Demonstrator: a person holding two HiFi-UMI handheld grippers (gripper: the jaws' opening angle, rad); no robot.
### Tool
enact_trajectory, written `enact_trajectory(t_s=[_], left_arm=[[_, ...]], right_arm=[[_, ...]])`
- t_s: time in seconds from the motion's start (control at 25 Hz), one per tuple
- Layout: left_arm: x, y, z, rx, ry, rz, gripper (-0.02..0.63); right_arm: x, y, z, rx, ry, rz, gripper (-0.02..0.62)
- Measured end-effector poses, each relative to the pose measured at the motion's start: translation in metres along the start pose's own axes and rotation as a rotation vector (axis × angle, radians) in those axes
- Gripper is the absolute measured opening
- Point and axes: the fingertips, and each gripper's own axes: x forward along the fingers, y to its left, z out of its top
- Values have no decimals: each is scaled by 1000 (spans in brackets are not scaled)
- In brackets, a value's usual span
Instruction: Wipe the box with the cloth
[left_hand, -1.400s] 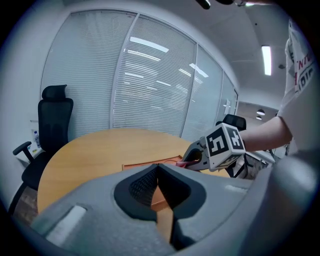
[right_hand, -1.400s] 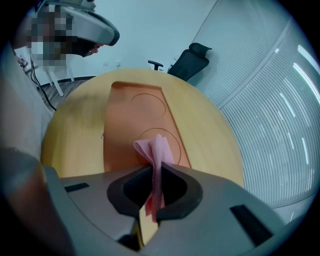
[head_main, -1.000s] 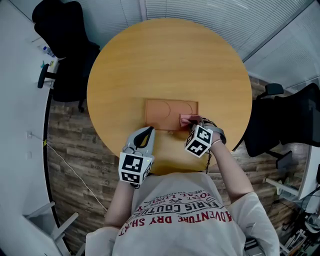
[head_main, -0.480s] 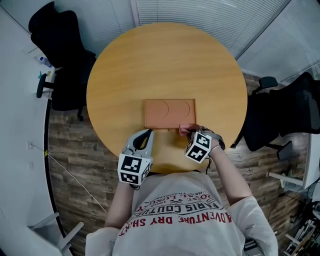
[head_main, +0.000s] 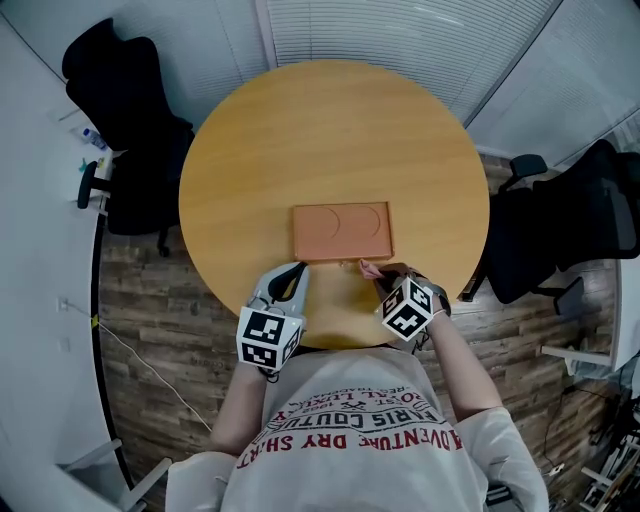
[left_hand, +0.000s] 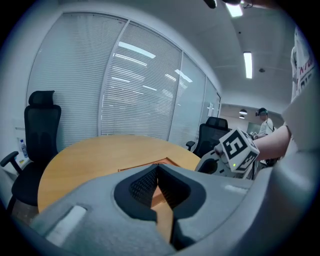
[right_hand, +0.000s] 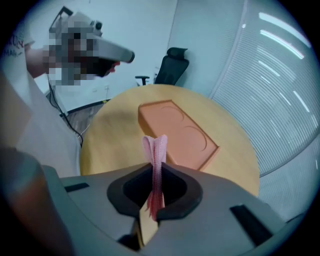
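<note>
A flat orange box (head_main: 341, 232) with two round outlines on its lid lies on the round wooden table (head_main: 330, 130), near the front edge. My right gripper (head_main: 380, 272) is shut on a folded pink cloth (head_main: 369, 268), held just in front of the box's near right corner, off its top. In the right gripper view the pink cloth (right_hand: 155, 170) stands upright between the jaws, with the box (right_hand: 176, 135) beyond it. My left gripper (head_main: 296, 272) is shut with nothing in it, in front of the box's near left corner. The left gripper view shows the box (left_hand: 159, 168) past the closed jaws.
Black office chairs stand at the table's left (head_main: 130, 120) and right (head_main: 565, 235). Slatted blinds (head_main: 400, 40) line the far wall. The floor around the table is wood plank.
My right gripper has drawn the pink cloth back off the box's top, over its near right edge, towards the table's front. The left gripper has stayed in place.
</note>
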Motion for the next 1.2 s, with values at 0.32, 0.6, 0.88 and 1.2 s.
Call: enact_trajectory(t_s=[0.32,0.6,0.88,1.2], left_arm=[[-11,6,25,30,-50,17,9],[-22,12,47,40,-102,38,9],[-35,18,72,11,-184,64,9],[-35,17,76,3,-196,48,9]], right_arm=[[-61,-33,66,182,-327,-167,31],[-118,-48,109,258,-623,-272,31],[-148,-50,122,379,-806,-287,29],[-157,-42,130,392,-890,-235,28]])
